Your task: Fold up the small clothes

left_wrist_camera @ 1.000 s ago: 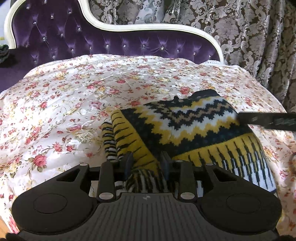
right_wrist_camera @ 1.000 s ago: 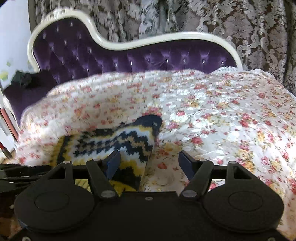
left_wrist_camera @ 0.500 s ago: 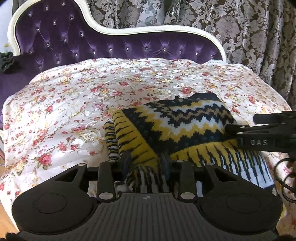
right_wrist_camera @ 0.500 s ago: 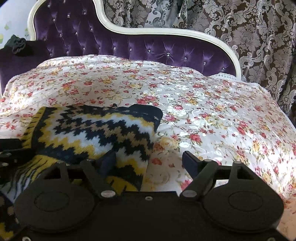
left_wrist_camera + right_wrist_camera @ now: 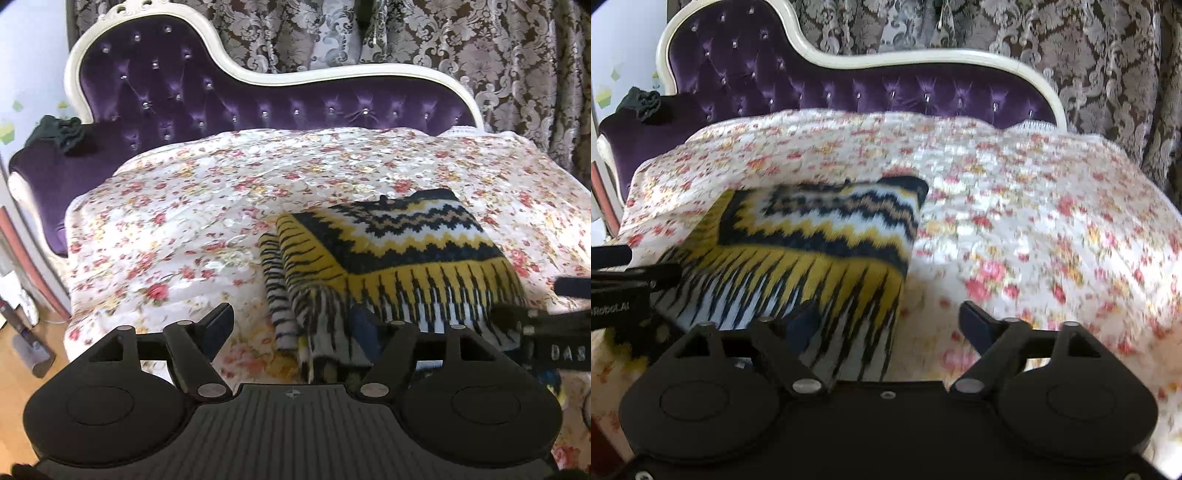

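Both of my grippers are over the bed, angled down at the folded knit sweater [image 5: 399,251].

Left gripper [image 5: 291,325]: fingers have just been opening and now stand wide apart. The sweater's striped near-left corner lies in the gap between them, closer to the right finger [image 5: 364,326] than to the left finger [image 5: 218,326]. The left finger sits over bare floral bedspread [image 5: 166,229], apart from the knit. I cannot see either pad pressing on the cloth; nothing gripped.

Right gripper [image 5: 890,325]: fingers have also just been opening, and are spread very wide. The left finger [image 5: 801,325] is over the sweater's near-right edge, the white-and-black fringe pattern running under it. The right finger [image 5: 975,325] is off to the side over bedspread only. No hold on the cloth. This view is motion-blurred, so I cannot tell whether the left finger touches the knit.

Sweater: folded into a compact block, yellow, black and white zigzag face up, lying flat on the bedspread just ahead of both sets of fingers. A thinner striped layer sticks out past its left edge in the left wrist view.

Each gripper's black body shows at the edge of the other's view, near the sweater's front corners.

Beyond the fingers: purple tufted headboard [image 5: 258,107], patterned curtain [image 5: 498,55] behind it.
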`<state>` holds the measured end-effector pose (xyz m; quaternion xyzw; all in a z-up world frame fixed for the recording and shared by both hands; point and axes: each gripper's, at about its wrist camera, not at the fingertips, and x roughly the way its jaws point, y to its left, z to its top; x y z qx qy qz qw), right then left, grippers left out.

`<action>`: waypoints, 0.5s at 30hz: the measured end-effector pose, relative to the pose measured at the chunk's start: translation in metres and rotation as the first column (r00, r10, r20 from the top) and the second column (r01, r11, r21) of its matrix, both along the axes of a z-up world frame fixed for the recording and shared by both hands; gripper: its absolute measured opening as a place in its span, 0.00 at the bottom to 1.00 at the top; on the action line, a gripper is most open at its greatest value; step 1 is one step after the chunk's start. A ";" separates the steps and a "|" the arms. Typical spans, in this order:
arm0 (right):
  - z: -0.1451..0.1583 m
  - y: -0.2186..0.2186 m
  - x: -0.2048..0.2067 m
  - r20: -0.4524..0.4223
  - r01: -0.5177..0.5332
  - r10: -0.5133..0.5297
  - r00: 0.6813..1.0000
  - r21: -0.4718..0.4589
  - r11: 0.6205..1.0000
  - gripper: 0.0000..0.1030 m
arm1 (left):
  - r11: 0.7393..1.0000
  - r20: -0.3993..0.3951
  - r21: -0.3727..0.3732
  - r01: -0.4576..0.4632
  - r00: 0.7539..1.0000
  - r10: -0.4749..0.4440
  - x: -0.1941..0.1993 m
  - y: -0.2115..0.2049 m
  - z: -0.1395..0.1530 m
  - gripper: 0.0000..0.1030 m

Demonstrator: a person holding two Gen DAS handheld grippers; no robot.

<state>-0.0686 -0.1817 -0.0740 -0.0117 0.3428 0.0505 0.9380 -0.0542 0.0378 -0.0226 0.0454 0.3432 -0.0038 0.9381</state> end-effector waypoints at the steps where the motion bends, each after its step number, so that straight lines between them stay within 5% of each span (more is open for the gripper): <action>1: 0.000 -0.001 -0.004 -0.010 0.004 -0.004 1.000 0.008 1.000 0.90 | 1.000 0.003 -0.004 -0.002 1.000 0.002 -0.003 0.000 0.001 0.66; 5: 0.007 -0.008 -0.021 -0.001 0.038 -0.038 0.999 0.055 0.998 0.99 | 1.000 0.005 -0.017 -0.001 1.000 0.001 -0.017 -0.001 0.008 0.67; 15: 0.032 -0.014 -0.055 0.026 0.059 -0.062 0.998 0.091 0.994 1.00 | 1.000 0.009 -0.008 -0.021 1.000 0.021 -0.046 -0.011 0.034 0.68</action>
